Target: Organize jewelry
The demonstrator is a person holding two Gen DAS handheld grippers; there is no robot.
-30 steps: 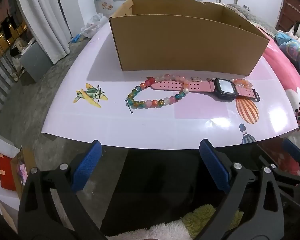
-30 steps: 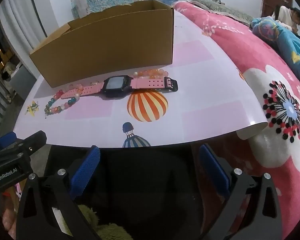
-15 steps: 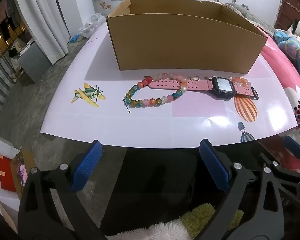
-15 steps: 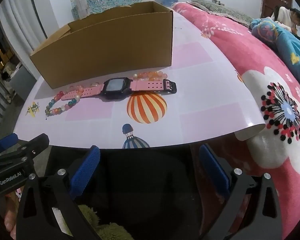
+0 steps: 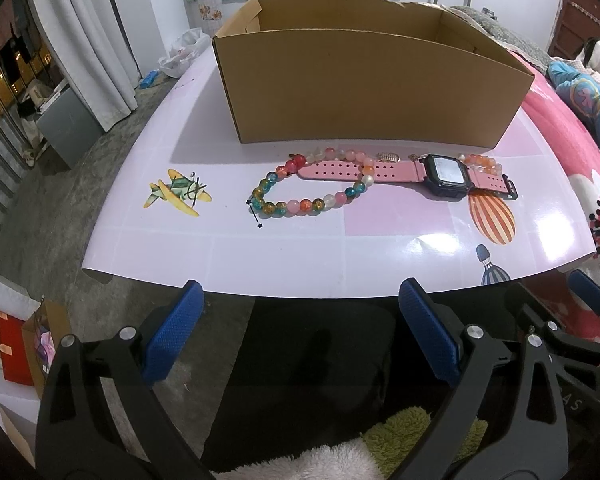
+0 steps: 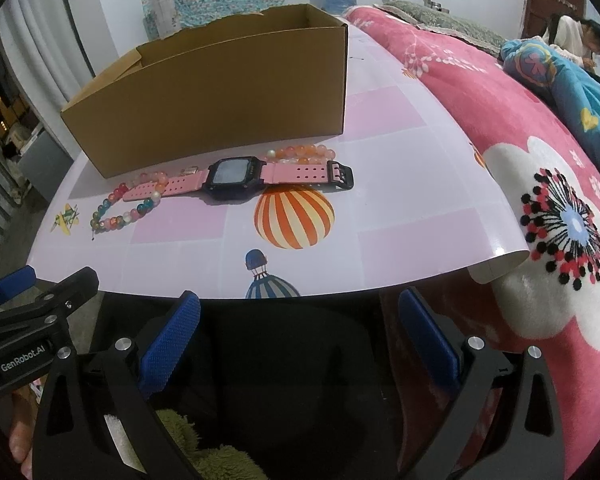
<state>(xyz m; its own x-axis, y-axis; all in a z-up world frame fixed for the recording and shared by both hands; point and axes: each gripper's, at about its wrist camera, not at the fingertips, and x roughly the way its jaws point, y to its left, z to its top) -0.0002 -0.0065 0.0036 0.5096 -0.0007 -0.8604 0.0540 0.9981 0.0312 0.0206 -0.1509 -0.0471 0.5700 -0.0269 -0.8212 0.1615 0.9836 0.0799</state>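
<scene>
The left gripper (image 5: 298, 336) hangs short of the near edge of the tabletop (image 5: 380, 248), its blue-padded fingers (image 5: 174, 338) spread wide with nothing between them; the right gripper (image 6: 298, 338) sits likewise off the near edge, its fingers (image 6: 428, 338) also wide apart and empty; neither touches any of the jewelry.

On the pink-and-white patterned tabletop lies a bracelet of multicoloured beads (image 5: 300, 204), in a loose oval toward the left; a pink-strapped watch (image 5: 446, 172) with a dark square face lies flat beside it, one strap end laid across the oval so the two touch; a second bracelet of orange and pale beads (image 6: 300, 153) lies just behind the watch's buckle strap, partly hidden by it; a small gold-coloured charm (image 5: 388, 156) rests near the middle of the strap, too small to tell what it is.

Behind all of these stands an open cardboard box (image 5: 372, 88), upright, its inside mostly out of sight; the jewelry lies just in front of its near wall, outside it.

To the right of the tabletop lies a pink flowered blanket (image 6: 560, 200); a person (image 6: 580, 36) sits far back at the right.
</scene>
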